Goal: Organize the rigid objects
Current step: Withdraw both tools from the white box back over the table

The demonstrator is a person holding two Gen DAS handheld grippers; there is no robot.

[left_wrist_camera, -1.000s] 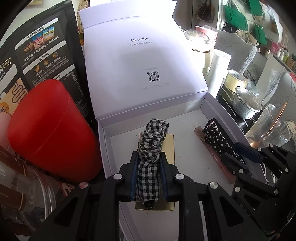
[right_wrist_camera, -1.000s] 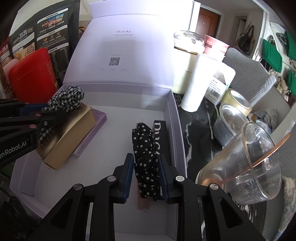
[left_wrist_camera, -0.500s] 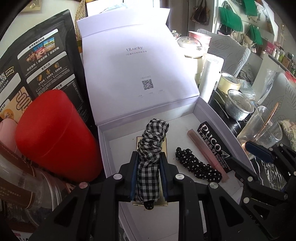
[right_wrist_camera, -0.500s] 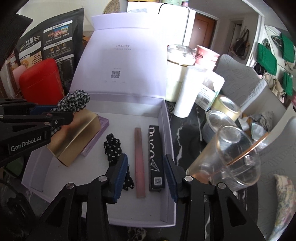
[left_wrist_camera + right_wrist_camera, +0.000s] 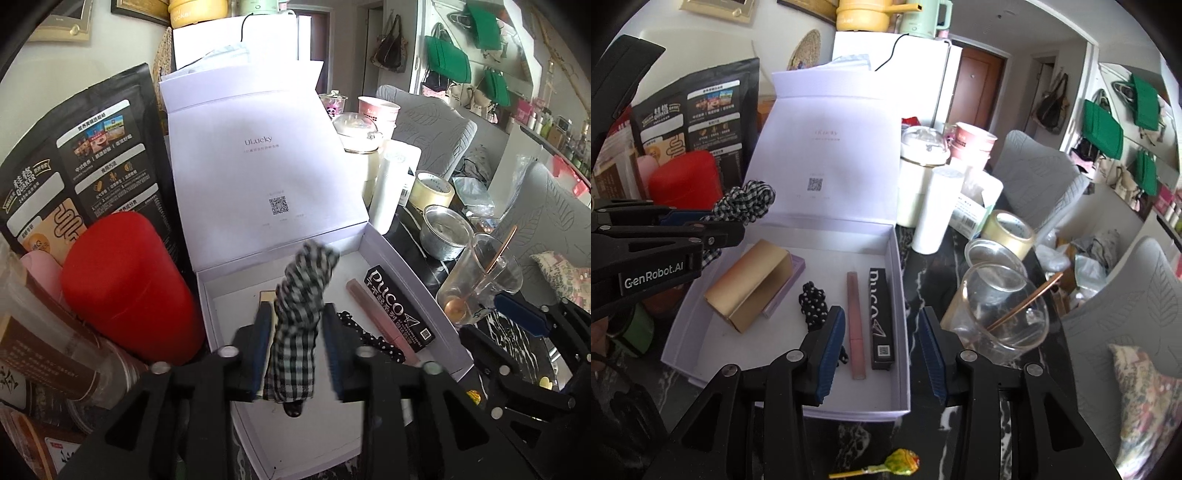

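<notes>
left gripper (image 5: 295, 343) is letting its jaws open with the checked scrunchie (image 5: 301, 314) between them, over the box's (image 5: 903, 332) left side above the gold carton (image 5: 750, 284); right gripper (image 5: 882, 347) sits part-open, empty; polka-dot scrunchie (image 5: 814, 302) lies mid-floor beside the pink tube (image 5: 855, 325).

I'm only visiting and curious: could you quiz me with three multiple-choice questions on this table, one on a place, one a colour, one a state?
1. Where does the polka-dot scrunchie lie? A on the floor; B inside the white box; C on a chair.
2. What colour is the canister beside the box? A red; B blue; C yellow.
3. How is the box's lid? A shut; B removed; C standing open.
Answers: B, it lies on the box's bottom; A, plainly red; C, it leans up behind the box.
</notes>
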